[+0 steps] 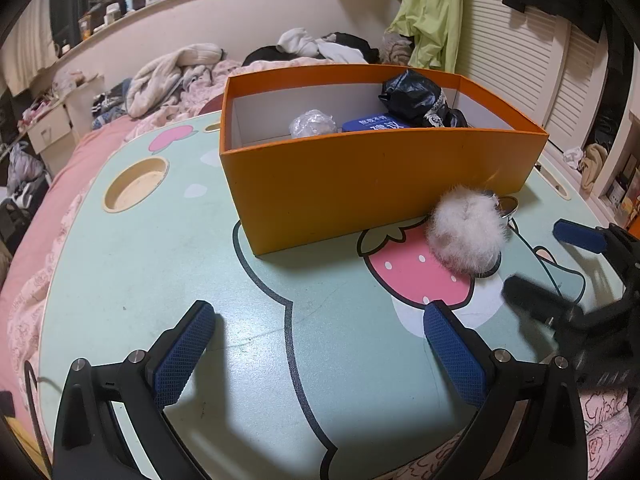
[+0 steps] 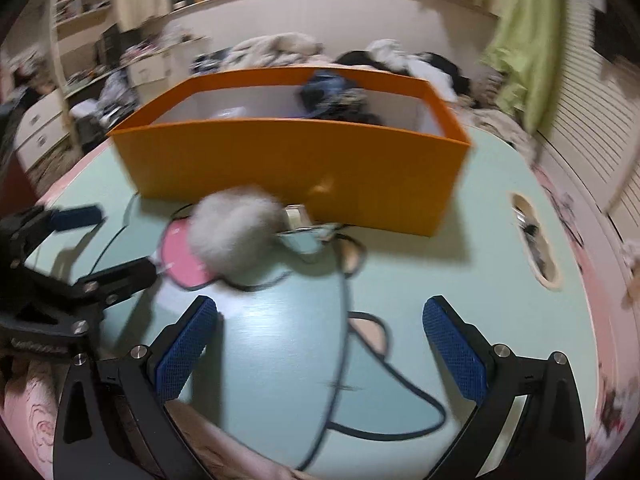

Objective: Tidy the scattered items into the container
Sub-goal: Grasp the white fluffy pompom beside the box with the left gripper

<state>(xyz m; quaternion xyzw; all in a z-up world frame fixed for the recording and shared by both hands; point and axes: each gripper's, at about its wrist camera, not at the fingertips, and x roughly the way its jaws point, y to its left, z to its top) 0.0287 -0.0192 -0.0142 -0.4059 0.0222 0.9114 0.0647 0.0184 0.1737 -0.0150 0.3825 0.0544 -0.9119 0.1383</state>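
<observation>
Blue-padded black left gripper [image 1: 319,328], nearest the left wrist lens: jaws spread wide, nothing between them, hovering over the pale green cartoon-printed lap table [image 1: 168,280].

Left wrist view, left to right:
- Round cup recess [image 1: 135,184] in the table surface at 10 o'clock from the left gripper.
- Open orange cardboard box with white interior [image 1: 360,184] at 12 o'clock, standing on the table. Inside: crumpled clear plastic ball [image 1: 313,123], blue tin with white lettering [image 1: 374,123], crumpled black plastic bag [image 1: 416,98].
- Fluffy white pompom keychain [image 1: 466,234] at 1 o'clock, on the table over the pink strawberry print [image 1: 416,276], just beside the box's front wall, outside it. Its metal ring [image 1: 508,204] lies toward the box.
- Right gripper [image 1: 544,264] enters at 3 o'clock, blurred, jaws apart, just right of the pompom; contact cannot be told.

Right wrist view (motion-blurred), left to right:
- Left gripper [image 2: 108,240] at 9 o'clock.
- Pompom [image 2: 236,236] at 11 o'clock from the right gripper [image 2: 320,328], ahead of and beyond its left fingertip, not between the pads.
- Right gripper's jaws wide apart, empty.
- Oblong slot [image 2: 536,240] in the table at 2 o'clock.
</observation>
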